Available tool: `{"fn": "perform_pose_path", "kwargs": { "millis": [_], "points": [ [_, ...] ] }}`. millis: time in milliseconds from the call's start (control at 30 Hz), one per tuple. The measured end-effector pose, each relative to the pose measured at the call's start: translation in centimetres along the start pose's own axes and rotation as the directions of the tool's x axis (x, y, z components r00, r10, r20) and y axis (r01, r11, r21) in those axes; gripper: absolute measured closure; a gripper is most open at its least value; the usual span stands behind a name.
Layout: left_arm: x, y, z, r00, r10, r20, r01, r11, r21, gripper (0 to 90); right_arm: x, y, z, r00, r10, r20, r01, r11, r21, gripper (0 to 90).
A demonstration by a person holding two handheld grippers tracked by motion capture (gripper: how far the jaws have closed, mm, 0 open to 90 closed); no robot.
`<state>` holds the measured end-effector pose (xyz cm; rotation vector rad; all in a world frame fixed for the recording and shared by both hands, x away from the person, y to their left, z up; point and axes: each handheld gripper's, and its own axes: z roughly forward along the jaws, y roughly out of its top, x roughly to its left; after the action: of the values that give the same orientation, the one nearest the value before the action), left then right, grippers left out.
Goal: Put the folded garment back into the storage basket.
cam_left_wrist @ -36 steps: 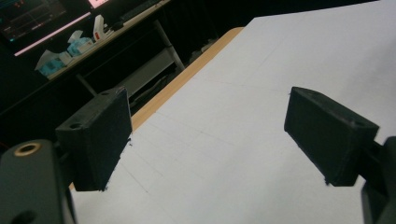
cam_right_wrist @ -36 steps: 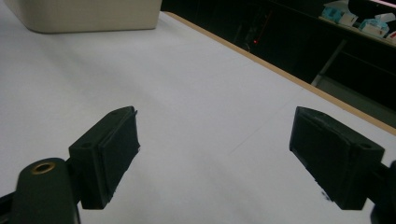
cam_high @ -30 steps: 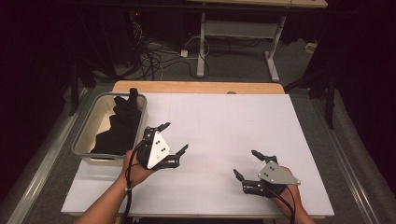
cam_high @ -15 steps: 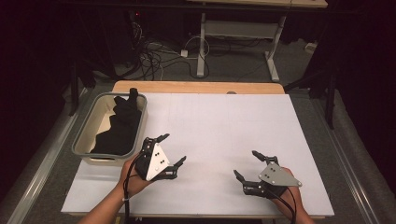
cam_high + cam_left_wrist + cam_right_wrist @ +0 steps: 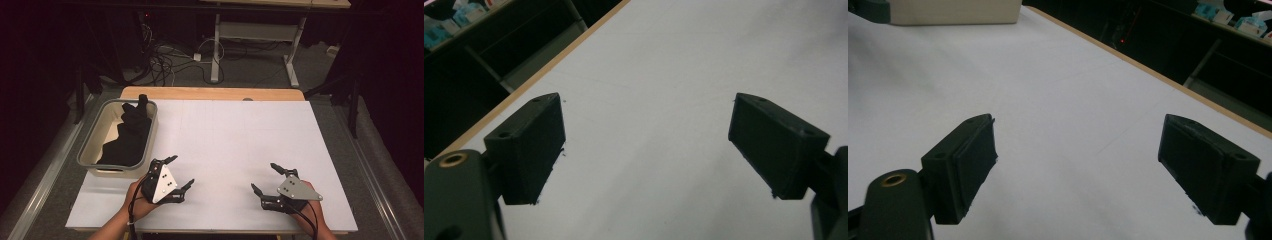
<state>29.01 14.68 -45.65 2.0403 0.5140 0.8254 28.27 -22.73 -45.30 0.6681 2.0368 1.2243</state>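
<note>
Low over the near edge of the white-topped table [image 5: 235,135], left black two-jaw gripper [image 5: 181,172] with jaws spread wide, nothing between them. Farther right, well apart, right black two-jaw gripper [image 5: 273,178] likewise gaping and empty. Just beyond the left one, touching neither, shallow grey plastic bin [image 5: 86,161] holding crumpled black cloth [image 5: 126,137], at the table's left edge.

The black two-jaw left gripper [image 5: 181,172], carrying a white three-cornered plate, is resting with jaws spread wide apart. The black right gripper [image 5: 265,179] with its grey plate is also gaping, nothing between its fingers [image 5: 964,165].
</note>
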Motion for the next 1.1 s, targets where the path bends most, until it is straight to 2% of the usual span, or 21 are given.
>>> {"fn": "perform_pose_path", "kwargs": {
  "millis": [67,133,167,300,367,433,500,600,700,1100],
  "points": [
    [-0.2,-0.8,0.1,0.9995,-0.026,0.016,0.026,0.9995,0.017,14.6,0.1,-0.1,0.1,1.0,-0.005,0.001,0.005,1.0,-0.001,15.4],
    [-0.5,-1.4,0.0,0.9997,-0.023,0.009,0.023,0.9992,0.033,14.6,0.2,-0.3,0.3,0.9997,-0.018,0.016,0.018,0.9998,0.011,15.2],
    [-0.6,-1.6,-0.1,0.9995,-0.029,0.011,0.029,0.999,0.035,14.5,0.3,-0.5,0.4,0.9998,-0.019,0.008,0.019,0.9997,0.012,15.2],
    [-0.3,-2.0,-0.9,0.9972,-0.074,0.007,0.074,0.9972,0.012,14.6,0.6,-0.7,0.5,0.9995,-0.032,-0.009,0.032,0.9992,0.023,15.2],
    [-0.3,-2.3,-1.1,0.9976,-0.069,-0.005,0.069,0.9976,0.01,14.6,0.7,-0.8,0.4,0.9994,-0.032,-0.015,0.032,0.9992,0.025,15.2],
    [-0.3,-2.4,-1.3,0.9971,-0.076,0.009,0.076,0.9971,0.008,14.6,0.7,-1.0,0.3,0.9992,-0.039,-0.013,0.039,0.9989,0.026,15.2],
    [-0.4,-2.4,-1.3,0.9988,-0.049,-0.004,0.049,0.9986,0.018,14.5,0.6,-1.1,0.3,0.9996,-0.022,-0.016,0.022,0.9995,0.023,15.3],
    [-0.5,-2.3,-1.2,0.9981,-0.062,0.003,0.062,0.9979,0.018,14.6,0.5,-1.0,0.2,0.9998,-0.017,-0.011,0.017,0.9997,0.015,15.3],
    [-0.7,-2.4,-1.1,0.999,-0.045,0.007,0.045,0.9985,0.03,14.5,0.6,-1.0,0.2,0.9996,-0.024,-0.014,0.025,0.9996,0.016,15.3],
    [-0.8,-2.6,-1.0,0.9989,-0.042,0.021,0.041,0.9985,0.037,14.6,0.9,-0.8,0.4,0.9993,-0.032,-0.018,0.032,0.9992,0.023,15.3]
  ]
}}
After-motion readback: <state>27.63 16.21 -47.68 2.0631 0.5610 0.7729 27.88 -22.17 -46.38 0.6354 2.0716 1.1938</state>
